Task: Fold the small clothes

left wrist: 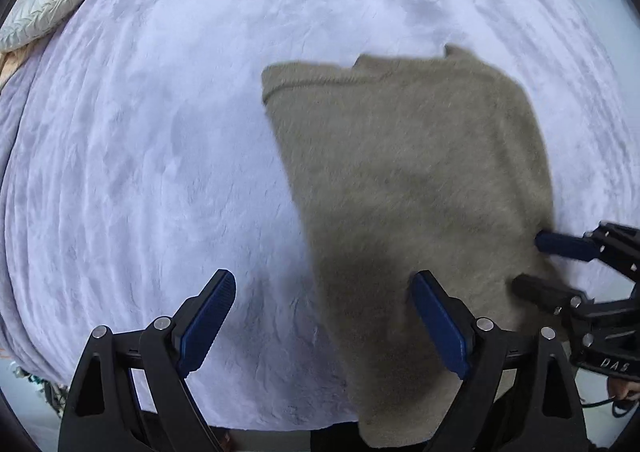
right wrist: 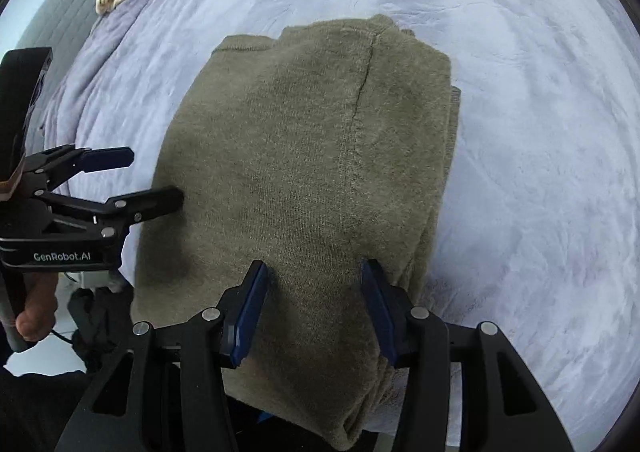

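Two open grippers, left gripper beside, right gripper over folded sweater

Folded olive sweater on lavender blanket

Soft, even daylight; faint shadows. Left wrist view motion-blurred across the olive knitted garment; right wrist view sharper. Fisheye bending, dark vignette at corners.

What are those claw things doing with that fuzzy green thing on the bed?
A person is folding a small olive-green sweater on a lavender blanket. It already lies folded into a narrow strip. The left hand-held gripper and the right hand-held gripper are both open at its near end, holding nothing.
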